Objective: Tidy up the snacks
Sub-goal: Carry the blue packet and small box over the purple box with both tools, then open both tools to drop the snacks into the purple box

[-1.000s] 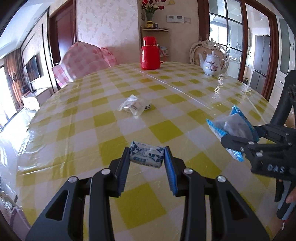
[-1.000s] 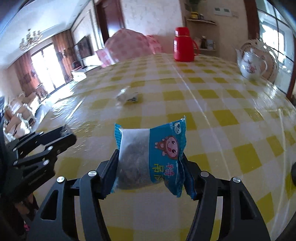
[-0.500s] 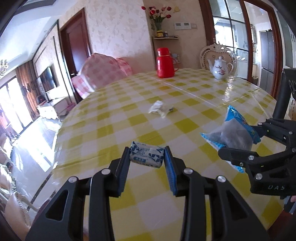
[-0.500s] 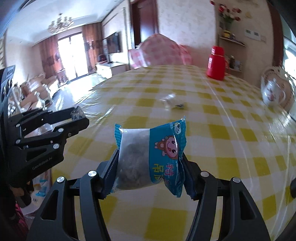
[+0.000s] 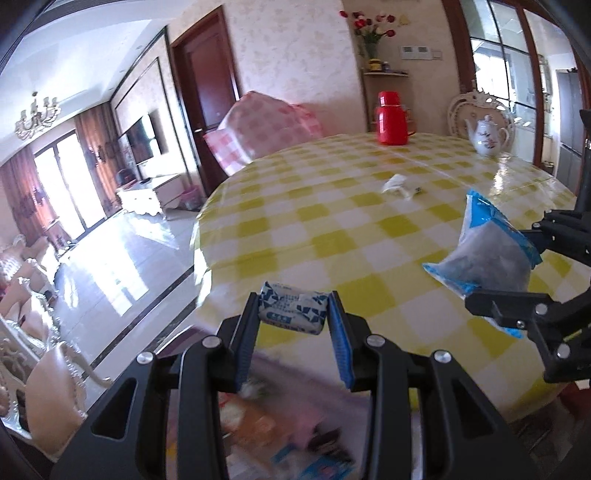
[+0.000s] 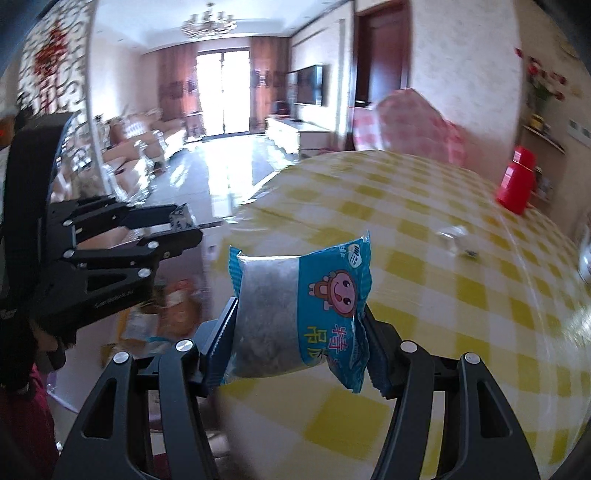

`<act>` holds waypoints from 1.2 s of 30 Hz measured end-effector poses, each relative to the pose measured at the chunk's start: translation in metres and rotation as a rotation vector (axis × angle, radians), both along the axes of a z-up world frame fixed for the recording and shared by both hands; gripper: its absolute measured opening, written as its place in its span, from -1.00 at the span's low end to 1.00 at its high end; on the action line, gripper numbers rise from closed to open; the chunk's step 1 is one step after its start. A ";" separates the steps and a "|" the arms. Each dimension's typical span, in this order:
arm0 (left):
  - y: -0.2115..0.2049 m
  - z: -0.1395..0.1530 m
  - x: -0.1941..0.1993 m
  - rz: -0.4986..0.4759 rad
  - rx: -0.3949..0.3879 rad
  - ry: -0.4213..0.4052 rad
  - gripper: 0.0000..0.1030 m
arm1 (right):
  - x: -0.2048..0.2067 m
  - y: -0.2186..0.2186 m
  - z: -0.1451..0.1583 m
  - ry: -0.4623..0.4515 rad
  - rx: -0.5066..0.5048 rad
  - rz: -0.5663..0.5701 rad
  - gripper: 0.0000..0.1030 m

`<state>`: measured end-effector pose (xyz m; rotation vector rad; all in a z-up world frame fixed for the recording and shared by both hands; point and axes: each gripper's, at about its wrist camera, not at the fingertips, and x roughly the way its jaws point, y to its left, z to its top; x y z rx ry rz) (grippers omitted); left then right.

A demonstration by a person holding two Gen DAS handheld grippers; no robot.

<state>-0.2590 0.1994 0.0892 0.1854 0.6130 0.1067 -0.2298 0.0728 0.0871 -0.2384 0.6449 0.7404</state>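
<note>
2 snacks are off the table and in my grip, 1 in each claw. My left gripper [image 5: 293, 314] is closed narrowly on a small blue-and-white wrapped snack bar [image 5: 292, 308], pinched end to end between its blue pads. My right gripper [image 6: 301, 328] stands wider, clamped on the sides of a puffy blue snack pouch [image 6: 301, 314] with a cartoon face and a clear window showing dark contents. Both packets hang in the air near the table's edge, above the floor side and not over the cloth.

1 snack is left, as far as I can see: a small pale crumpled packet [image 5: 400, 184] lying alone mid-table, well apart from both claws. Below my left claw I make out a blurred jumble of colourful packaging [image 5: 295, 435] low beside the table; I judge that is where the snacks are going, but I cannot tell what holds it. So I reckon the job is well along, with 2 drops and 1 more pickup to go.

The round table [image 5: 332, 229] wears a glossy yellow-and-white checked cloth. At its far side stand a red thermos [image 5: 391, 118] and a white floral teapot [image 5: 487, 136]. A chair draped in pink check [image 5: 266, 129] sits behind it. Beyond lie a bright tiled living room, a wall television [image 5: 142, 134], a chandelier [image 6: 208, 24] and curtained glass doors.
</note>
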 end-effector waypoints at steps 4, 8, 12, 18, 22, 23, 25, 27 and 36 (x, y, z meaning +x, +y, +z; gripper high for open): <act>0.027 -0.001 -0.016 0.034 0.018 0.034 -0.28 | -0.017 0.029 -0.001 -0.013 -0.027 0.073 0.16; 0.050 -0.004 -0.027 0.062 0.025 0.066 -0.28 | -0.040 0.057 -0.002 -0.035 -0.058 0.150 0.16; 0.067 -0.010 -0.033 0.094 0.049 0.111 -0.27 | -0.053 0.078 -0.006 -0.040 -0.084 0.201 0.16; 0.080 -0.026 -0.035 0.115 0.067 0.200 -0.25 | -0.059 0.090 -0.015 0.002 -0.085 0.259 0.17; 0.082 -0.034 -0.033 0.139 0.086 0.233 -0.06 | -0.059 0.093 -0.020 0.036 -0.062 0.312 0.22; 0.083 -0.035 -0.032 0.154 0.091 0.232 0.17 | -0.060 0.093 -0.020 0.046 -0.049 0.334 0.38; 0.084 -0.034 -0.029 0.214 0.136 0.217 0.75 | -0.065 0.088 -0.017 0.039 -0.004 0.351 0.55; 0.085 -0.034 -0.026 0.252 0.145 0.210 0.78 | -0.066 0.078 -0.009 0.006 0.030 0.343 0.58; 0.044 0.012 -0.024 0.248 0.034 -0.083 0.90 | -0.010 -0.023 0.002 -0.011 0.142 0.054 0.69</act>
